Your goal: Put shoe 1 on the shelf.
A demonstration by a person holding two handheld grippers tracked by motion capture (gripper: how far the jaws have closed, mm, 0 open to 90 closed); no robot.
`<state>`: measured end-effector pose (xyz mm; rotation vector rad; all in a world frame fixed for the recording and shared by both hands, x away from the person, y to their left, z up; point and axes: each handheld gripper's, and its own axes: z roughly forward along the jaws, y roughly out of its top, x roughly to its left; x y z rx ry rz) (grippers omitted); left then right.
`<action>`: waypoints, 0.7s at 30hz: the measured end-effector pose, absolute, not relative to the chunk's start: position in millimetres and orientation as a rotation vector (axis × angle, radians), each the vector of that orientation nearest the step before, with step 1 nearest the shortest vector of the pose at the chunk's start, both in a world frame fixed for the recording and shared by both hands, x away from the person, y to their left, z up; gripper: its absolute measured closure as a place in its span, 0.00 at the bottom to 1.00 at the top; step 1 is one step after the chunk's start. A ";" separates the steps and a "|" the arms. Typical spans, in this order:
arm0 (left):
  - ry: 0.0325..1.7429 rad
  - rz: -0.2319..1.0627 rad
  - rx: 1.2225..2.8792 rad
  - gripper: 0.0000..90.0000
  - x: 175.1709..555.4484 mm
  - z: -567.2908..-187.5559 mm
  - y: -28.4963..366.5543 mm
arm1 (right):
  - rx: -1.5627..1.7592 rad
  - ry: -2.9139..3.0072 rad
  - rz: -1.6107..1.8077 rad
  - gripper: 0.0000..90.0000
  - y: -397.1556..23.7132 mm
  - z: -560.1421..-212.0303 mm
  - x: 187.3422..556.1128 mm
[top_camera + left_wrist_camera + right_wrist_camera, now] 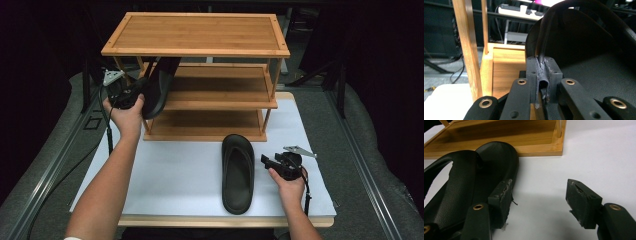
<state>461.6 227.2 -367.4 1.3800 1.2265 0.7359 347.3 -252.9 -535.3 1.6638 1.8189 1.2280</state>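
A bamboo three-tier rack [196, 50] stands at the back of the white table [190, 170]. My left gripper [136, 92] is shut on a black slipper [159, 87], held tilted at the rack's left end, its toe reaching in over the middle shelf [220, 102]. In the left gripper view the pads [543, 77] clamp the slipper's strap [544, 42]. A second black slipper [238, 172] lies flat on the table in front of the rack. My right gripper [267, 161] stands open just to its right; its left pad [503, 202] sits beside the slipper's edge [474, 185].
The rack's bottom shelf [506, 137] is bare and lies just behind the flat slipper. Rack posts [469, 45] stand close to the left of the held slipper. Bare white table [584, 157] spreads to the right. Dark floor and metal rails [55, 160] surround the table.
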 end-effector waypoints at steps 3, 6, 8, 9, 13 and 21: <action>1.254 0.756 1.398 0.93 471.4 -369.0 223.9 | 1.672 1.816 1.233 0.42 -254.4 -535.7 347.6; 1.264 0.774 1.404 0.93 480.5 -368.9 218.9 | 1.677 1.812 1.239 0.42 -255.4 -535.6 347.7; 1.269 0.784 1.403 0.93 483.5 -368.4 216.8 | 1.677 1.811 1.240 0.42 -255.7 -535.5 347.6; 1.268 0.784 1.397 0.93 485.8 -368.5 215.2 | 1.679 1.810 1.240 0.42 -255.5 -535.6 347.6; 1.278 0.818 1.414 0.93 490.9 -367.6 208.6 | 1.674 1.812 1.240 0.42 -255.0 -535.4 347.1; 1.291 0.853 1.454 0.92 497.1 -364.6 189.4 | 1.682 1.799 1.259 0.43 -256.8 -536.4 347.2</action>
